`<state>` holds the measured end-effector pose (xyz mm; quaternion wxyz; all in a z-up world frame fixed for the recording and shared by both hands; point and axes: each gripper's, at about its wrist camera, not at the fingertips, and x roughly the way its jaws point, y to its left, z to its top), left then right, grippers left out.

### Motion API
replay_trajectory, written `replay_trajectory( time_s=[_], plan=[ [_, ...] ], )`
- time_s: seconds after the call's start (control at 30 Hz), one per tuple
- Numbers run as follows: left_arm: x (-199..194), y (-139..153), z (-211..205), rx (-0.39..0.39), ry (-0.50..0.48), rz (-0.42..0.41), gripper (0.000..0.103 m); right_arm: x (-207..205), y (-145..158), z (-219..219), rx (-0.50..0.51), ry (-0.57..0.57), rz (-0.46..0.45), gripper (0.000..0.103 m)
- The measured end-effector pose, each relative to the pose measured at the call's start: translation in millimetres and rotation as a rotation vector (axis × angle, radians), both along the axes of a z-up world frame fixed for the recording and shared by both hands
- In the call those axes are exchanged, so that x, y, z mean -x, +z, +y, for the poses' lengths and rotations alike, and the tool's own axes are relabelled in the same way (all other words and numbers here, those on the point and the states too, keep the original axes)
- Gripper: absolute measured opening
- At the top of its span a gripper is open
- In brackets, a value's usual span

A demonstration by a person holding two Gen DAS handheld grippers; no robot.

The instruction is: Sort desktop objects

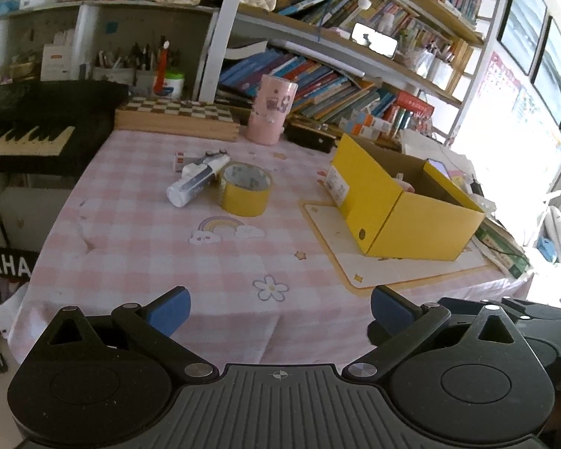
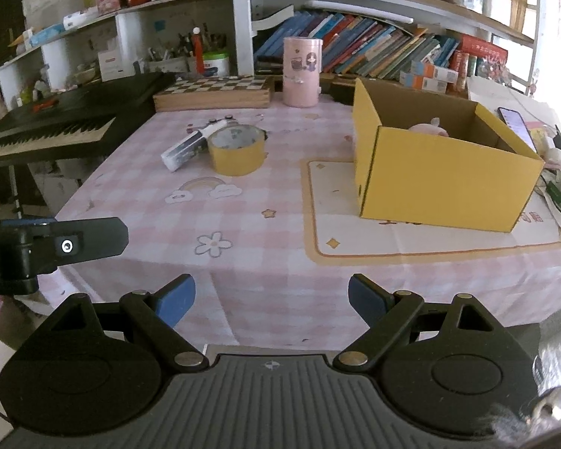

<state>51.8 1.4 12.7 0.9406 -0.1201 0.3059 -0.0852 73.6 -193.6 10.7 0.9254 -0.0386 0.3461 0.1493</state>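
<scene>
1. Yellow cardboard box [image 2: 441, 183] stands open on a cream mat [image 2: 355, 239] over the pink checked tablecloth [image 2: 261, 262]; something pink [image 2: 428, 129] lies inside it.
2. Left of the box sits a yellow tape roll [image 2: 236, 149], a white tube [image 2: 185, 151] touching its far-left side; the tube's label is too blurred to read.
3. Behind the box to its left stand a pink canister [image 2: 302, 71] and a chessboard [image 2: 215, 91].
4. Far left of the box, the keyboard stand reads "MAHA" [image 1: 5, 265].
5. My left gripper [image 1: 280, 308] and right gripper [image 2: 272, 301] both gape wide, empty, over the table's near edge.
</scene>
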Motion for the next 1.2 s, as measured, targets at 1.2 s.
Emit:
replay_trajectory(
  time_s=[1.2],
  plan=[
    [-35, -9, 24, 0.015, 0.005, 0.01, 0.103, -31, -2, 39, 0.038, 0.093, -0.01, 0.089]
  ],
)
